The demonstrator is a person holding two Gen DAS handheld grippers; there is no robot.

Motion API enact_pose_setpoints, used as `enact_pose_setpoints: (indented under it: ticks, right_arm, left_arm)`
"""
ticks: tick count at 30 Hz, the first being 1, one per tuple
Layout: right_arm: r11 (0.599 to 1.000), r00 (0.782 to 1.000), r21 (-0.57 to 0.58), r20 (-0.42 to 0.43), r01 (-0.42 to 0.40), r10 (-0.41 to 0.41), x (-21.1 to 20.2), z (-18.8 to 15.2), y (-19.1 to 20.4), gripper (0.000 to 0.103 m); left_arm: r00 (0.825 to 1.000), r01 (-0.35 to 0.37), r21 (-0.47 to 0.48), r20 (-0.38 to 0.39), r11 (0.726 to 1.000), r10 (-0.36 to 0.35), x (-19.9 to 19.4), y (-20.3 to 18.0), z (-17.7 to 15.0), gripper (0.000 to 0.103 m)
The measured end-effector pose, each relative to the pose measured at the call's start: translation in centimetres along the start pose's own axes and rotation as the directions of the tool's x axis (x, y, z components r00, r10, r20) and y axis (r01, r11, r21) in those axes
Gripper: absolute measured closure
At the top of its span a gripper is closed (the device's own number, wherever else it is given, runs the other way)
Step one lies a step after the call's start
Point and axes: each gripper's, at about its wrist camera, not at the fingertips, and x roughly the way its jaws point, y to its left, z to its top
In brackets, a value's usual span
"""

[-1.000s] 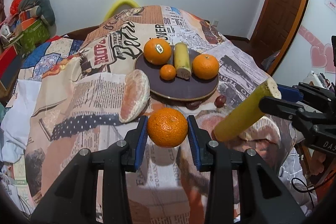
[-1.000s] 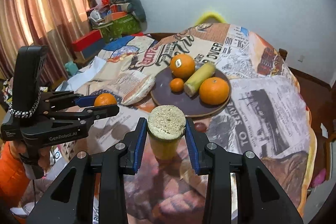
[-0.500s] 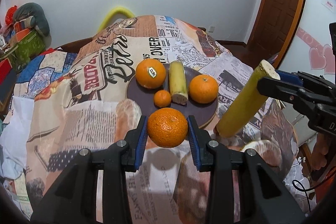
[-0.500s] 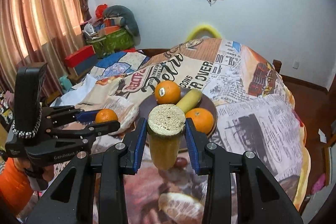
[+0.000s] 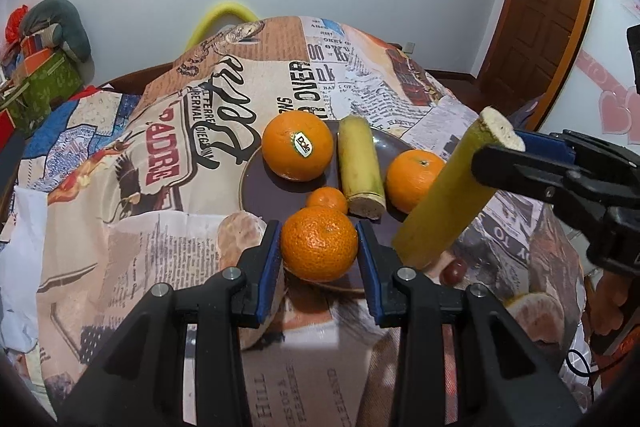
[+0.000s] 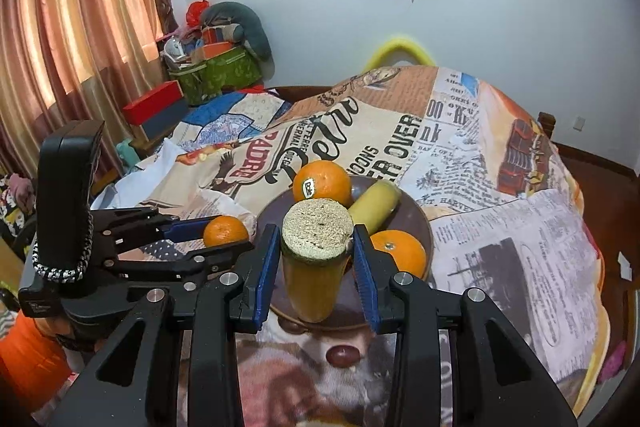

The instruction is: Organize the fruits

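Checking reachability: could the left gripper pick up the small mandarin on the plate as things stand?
Probably not: the left gripper is shut on a mandarin, directly before the small mandarin on the plate.

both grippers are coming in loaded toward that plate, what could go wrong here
The plate already holds two oranges, a small mandarin and a cane piece, so the mandarin in the left hand-held gripper could knock one off. The right hand-held gripper holds its sugarcane piece close beside it; they may collide.
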Motion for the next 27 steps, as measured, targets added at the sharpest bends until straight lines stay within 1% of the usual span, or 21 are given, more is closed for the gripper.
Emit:
enact_pose_setpoints:
  ticks: [5,12,17,20,25,27]
  right_arm:
    - [1.000,0.999,0.005,-0.035,0.006,-0.005,2.3,-0.1,-0.6,0.070]
    - [1.000,1.000,0.022,-0.031,-0.001,0.002,3.7,0.5,-1.6,0.070]
    - [0.999,0.999,0.030,-0.037,0.010,-0.009,4.8,1.1,-2.3,0.068]
    - [0.999,0.998,0.002,-0.056,0.039,-0.039,5.5,1.4,-2.4,0.065]
    - [0.999,0.995,-0.013,-0.092,0.044,-0.045,6.6,1.7,-2.8,0.062]
    - [0.998,0.993,-0.022,-0.109,0.051,-0.053,7.0,1.6,-2.8,0.061]
  left_arm:
    - [1.000,0.010,-0.001,-0.024,1.000,-0.010,1.8,0.1,0.1,0.066]
    - [0.998,0.017,0.003,-0.059,1.000,-0.017,4.1,0.1,0.1,0.066]
    - [0.997,0.026,0.007,-0.072,1.000,-0.026,4.7,0.0,0.3,0.066]
    - [0.996,0.032,0.012,-0.083,0.999,-0.031,5.0,-0.2,0.4,0.066]
    - [0.996,0.029,0.014,-0.088,0.999,-0.028,5.2,-0.2,0.3,0.065]
    - [0.996,0.028,0.011,-0.081,1.000,-0.027,4.9,-0.2,0.4,0.063]
